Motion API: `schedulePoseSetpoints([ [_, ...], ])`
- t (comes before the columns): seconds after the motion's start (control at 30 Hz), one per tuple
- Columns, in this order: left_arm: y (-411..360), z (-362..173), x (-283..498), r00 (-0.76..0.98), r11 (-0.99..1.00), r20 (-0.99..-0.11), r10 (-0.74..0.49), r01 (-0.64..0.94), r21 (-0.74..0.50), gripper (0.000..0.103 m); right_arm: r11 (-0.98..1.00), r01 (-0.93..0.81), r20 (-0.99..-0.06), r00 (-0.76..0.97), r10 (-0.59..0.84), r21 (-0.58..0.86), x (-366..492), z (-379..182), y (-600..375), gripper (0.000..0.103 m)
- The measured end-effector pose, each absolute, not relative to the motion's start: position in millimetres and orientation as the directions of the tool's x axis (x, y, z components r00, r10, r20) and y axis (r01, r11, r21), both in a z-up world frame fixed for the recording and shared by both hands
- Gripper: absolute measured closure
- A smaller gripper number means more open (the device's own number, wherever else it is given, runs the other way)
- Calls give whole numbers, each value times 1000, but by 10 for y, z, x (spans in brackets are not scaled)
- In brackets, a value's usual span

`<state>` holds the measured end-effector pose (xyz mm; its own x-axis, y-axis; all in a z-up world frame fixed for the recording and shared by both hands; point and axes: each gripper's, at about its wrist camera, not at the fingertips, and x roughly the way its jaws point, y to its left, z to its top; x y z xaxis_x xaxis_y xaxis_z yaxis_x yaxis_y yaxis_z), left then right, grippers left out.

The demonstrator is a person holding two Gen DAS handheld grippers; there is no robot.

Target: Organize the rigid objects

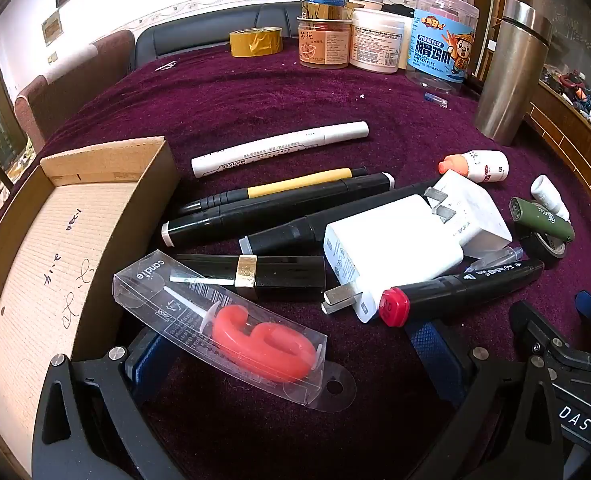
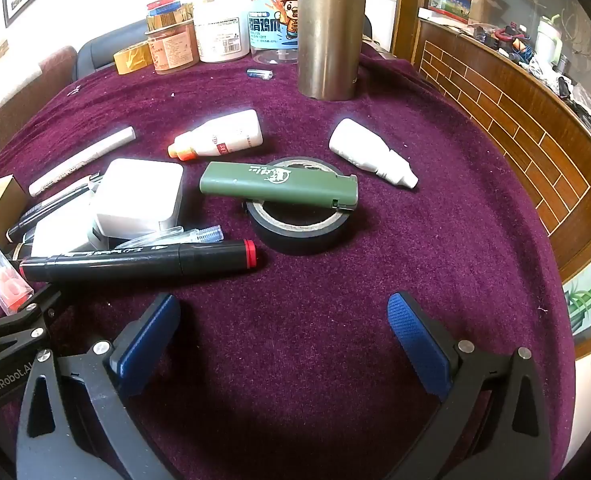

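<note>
An open cardboard box sits at the left on the purple cloth. Beside it lie a red candle in a clear packet, a black lipstick, several markers, a white marker and white chargers. My left gripper is open, low over the candle packet, its pads clear of it. My right gripper is open over bare cloth. Ahead of it are a red-ringed black marker and a green lighter lying across a black tape roll.
A steel flask stands at the back, with jars and a yellow tape roll beyond. Two small white bottles lie behind the lighter. A wooden ledge borders the right side.
</note>
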<state>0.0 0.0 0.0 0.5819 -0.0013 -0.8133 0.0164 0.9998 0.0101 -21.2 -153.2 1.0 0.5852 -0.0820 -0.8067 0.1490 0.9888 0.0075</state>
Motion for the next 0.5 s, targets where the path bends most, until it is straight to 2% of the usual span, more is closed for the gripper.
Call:
schedulePoseSetpoints([
  [0.37,1,0,0,580,1000,-815,-4,20,10,1,994,110,-810,584,-50,18,-207,17,-1547,0],
  [0.5,47,27,52,504,991,-860,-73,137,-4,2,997,66,-820,572,-5,39,-308,8,-1571,0],
])
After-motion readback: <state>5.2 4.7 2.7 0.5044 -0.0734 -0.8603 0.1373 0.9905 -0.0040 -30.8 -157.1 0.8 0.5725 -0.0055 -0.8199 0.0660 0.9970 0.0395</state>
